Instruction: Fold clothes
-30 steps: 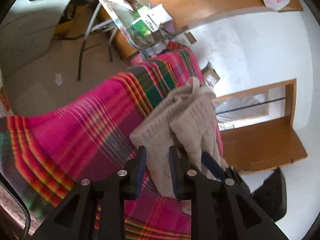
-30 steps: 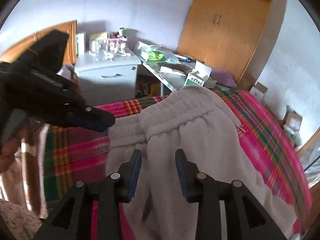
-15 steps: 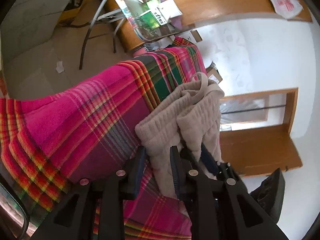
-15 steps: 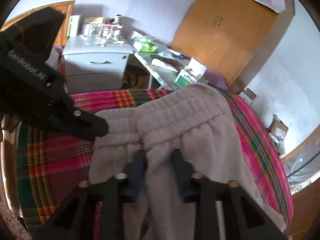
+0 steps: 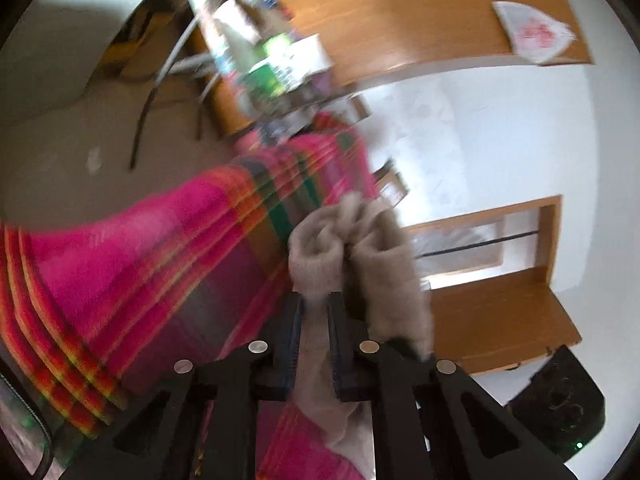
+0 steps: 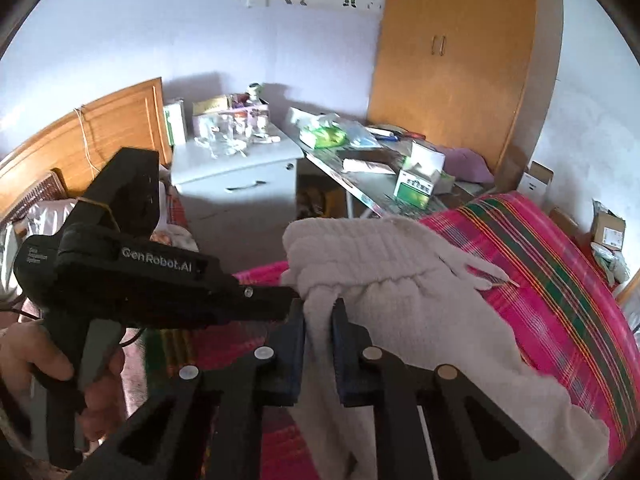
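Note:
A beige ribbed pair of trousers hangs by its elastic waistband above a bed with a pink plaid blanket. My right gripper is shut on the waistband fabric. In the right wrist view the left gripper, held by a hand, pinches the same waistband edge just to the left. In the left wrist view the left gripper is shut on the bunched trousers, which dangle over the pink plaid blanket. The trouser legs trail down to the lower right.
A white bedside cabinet and a cluttered folding table stand beyond the bed. A wooden wardrobe fills the back right corner, with cardboard boxes by the wall. A wooden headboard is at the left.
Both grippers have lifted the trousers' waistband higher off the blanket and come closer together. The fabric is more bunched, and the right jaws are narrower on it.

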### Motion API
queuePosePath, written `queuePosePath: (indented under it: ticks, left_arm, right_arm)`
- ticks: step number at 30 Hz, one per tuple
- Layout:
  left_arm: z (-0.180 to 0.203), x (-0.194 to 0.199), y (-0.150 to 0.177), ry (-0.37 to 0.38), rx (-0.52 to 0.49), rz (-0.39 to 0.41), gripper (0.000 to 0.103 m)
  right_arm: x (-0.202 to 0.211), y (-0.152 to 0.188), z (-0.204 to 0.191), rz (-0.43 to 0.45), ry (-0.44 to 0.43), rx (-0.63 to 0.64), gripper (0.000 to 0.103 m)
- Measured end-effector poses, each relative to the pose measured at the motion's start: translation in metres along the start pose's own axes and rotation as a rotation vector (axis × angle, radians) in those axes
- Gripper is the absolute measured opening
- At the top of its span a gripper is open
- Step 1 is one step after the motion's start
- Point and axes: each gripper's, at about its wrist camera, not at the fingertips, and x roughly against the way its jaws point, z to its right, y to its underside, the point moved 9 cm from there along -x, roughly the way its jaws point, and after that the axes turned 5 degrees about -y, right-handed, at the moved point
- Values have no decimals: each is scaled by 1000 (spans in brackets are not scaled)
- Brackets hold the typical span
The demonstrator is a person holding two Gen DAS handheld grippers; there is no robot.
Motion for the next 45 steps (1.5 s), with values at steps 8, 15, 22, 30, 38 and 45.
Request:
queuePosePath:
  ticks: [8, 15, 22, 30, 38, 45]
  left_arm:
    - [-19, 0, -6, -100, -17, -11, 9]
    - [-27, -3, -7, -164, -28, -38, 11]
    - [3, 14, -13, -186, -148, 15, 19]
    - [38, 6, -5, -159, -226, -13, 19]
    - [85, -22, 42, -77, -354, -155, 19]
    - [127, -47, 98, -34, -541, -292, 19]
  right_arm:
    - [-48, 27, -1, -89, -44, -58, 14]
    - [-47, 31, -5, -66, 1, -19, 17]
    - [-31, 36, -15, -70, 88, 59, 22]
    - [41, 32, -5, 37, 58, -4, 22]
    - [137, 82, 87, 113, 270, -228, 22]
    - [216, 172, 174, 125, 471, -501, 22]
